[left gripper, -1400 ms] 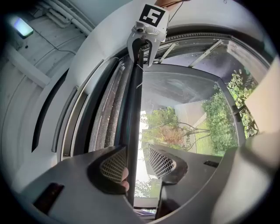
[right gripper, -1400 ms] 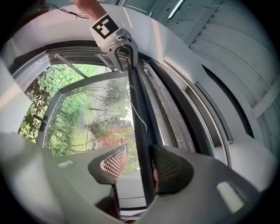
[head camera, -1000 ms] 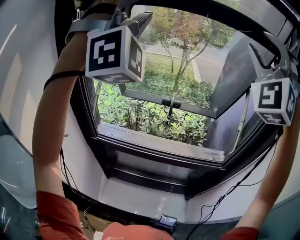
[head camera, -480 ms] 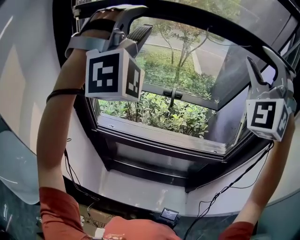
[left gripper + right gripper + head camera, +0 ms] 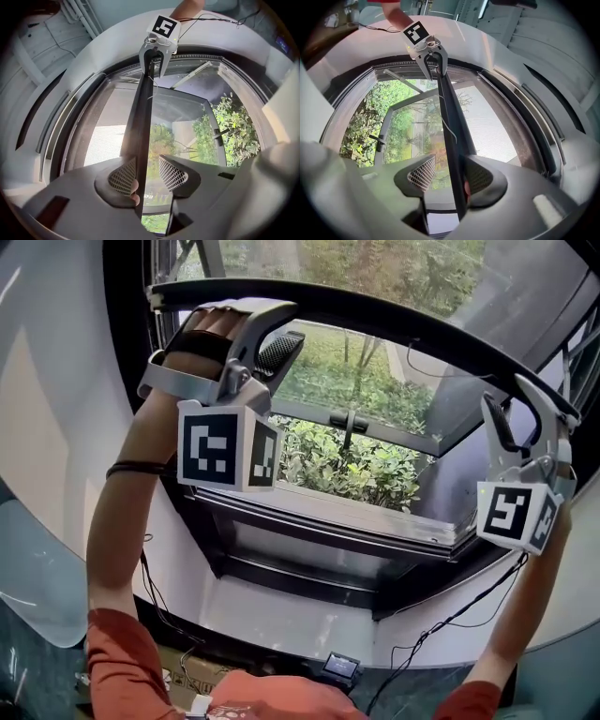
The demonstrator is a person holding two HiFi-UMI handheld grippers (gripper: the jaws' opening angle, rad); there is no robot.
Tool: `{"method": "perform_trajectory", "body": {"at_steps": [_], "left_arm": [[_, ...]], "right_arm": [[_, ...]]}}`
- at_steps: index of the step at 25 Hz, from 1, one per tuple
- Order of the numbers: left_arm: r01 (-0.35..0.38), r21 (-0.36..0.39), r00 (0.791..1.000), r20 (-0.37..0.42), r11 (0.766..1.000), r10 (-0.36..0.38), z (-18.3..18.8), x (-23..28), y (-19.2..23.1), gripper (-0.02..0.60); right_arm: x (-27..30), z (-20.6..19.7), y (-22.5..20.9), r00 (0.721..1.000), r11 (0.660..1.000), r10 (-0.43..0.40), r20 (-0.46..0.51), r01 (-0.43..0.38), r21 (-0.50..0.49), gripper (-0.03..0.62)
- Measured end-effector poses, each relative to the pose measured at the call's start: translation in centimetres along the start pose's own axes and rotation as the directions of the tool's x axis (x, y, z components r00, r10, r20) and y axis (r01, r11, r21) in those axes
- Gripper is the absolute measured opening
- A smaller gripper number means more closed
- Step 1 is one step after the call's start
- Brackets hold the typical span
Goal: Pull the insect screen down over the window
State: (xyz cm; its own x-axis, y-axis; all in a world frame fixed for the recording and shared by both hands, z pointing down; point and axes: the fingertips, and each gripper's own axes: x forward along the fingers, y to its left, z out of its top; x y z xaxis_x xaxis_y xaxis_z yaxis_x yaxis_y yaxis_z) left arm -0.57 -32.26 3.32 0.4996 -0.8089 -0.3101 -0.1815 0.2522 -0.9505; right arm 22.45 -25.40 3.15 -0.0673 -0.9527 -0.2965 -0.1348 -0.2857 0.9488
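Observation:
The insect screen's black pull bar point(image 5: 375, 320) arcs across the top of the window in the head view. My left gripper point(image 5: 286, 326) hooks over its left end and my right gripper point(image 5: 516, 401) over its right end. In the left gripper view the bar point(image 5: 140, 122) runs between the jaws of the left gripper point(image 5: 145, 168), against the left pad, with a gap to the right pad. In the right gripper view the bar point(image 5: 450, 126) lies against the right pad of the right gripper point(image 5: 450, 173), clear of the left pad. Grey screen mesh point(image 5: 487, 126) hangs behind the bar.
The window sash point(image 5: 450, 399) stands swung outward, its handle point(image 5: 347, 420) in the middle. Green bushes point(image 5: 356, 465) fill the view below. A dark sill frame point(image 5: 328, 521) runs under the opening. Thin cables point(image 5: 450, 624) trail from the right arm.
Both grippers have come down together with the black bar, which now sits lower across the window. The jaws stand about as wide as before.

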Motion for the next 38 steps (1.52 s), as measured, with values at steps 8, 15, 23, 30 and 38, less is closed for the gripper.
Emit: {"method": "perform_trajectory", "body": {"at_steps": [8,15,23,30,38], "left_arm": [[0.054,0.005,0.998,-0.015,0.999,-0.054,-0.1,-1.3,-4.4,0.155],[0.096,0.003,0.995,-0.012,0.995,-0.096,0.0,-2.8,-7.2,0.153],[0.15,-0.017,0.989,-0.007,0.988,-0.15,0.0,-4.3,-12.2,0.152],[0.239,-0.022,0.971,-0.008,0.971,-0.24,0.1,-6.7,-17.2,0.152],[0.312,-0.099,0.95,0.009,0.945,-0.313,0.0,-8.2,-21.1,0.173]], "right_arm": [[-1.3,-0.5,4.4,1.0,1.0,0.027,0.001,-0.027,0.013,0.21],[-2.7,-0.7,7.4,0.998,0.997,0.066,-0.001,-0.066,0.026,0.221],[-4.4,-1.3,13.0,0.986,0.986,0.165,0.007,-0.165,0.038,0.267],[-6.8,-1.5,18.1,0.969,0.966,0.247,0.013,-0.247,0.073,0.282],[-8.0,-1.6,21.7,0.956,0.948,0.294,0.016,-0.294,0.121,0.282]]}}
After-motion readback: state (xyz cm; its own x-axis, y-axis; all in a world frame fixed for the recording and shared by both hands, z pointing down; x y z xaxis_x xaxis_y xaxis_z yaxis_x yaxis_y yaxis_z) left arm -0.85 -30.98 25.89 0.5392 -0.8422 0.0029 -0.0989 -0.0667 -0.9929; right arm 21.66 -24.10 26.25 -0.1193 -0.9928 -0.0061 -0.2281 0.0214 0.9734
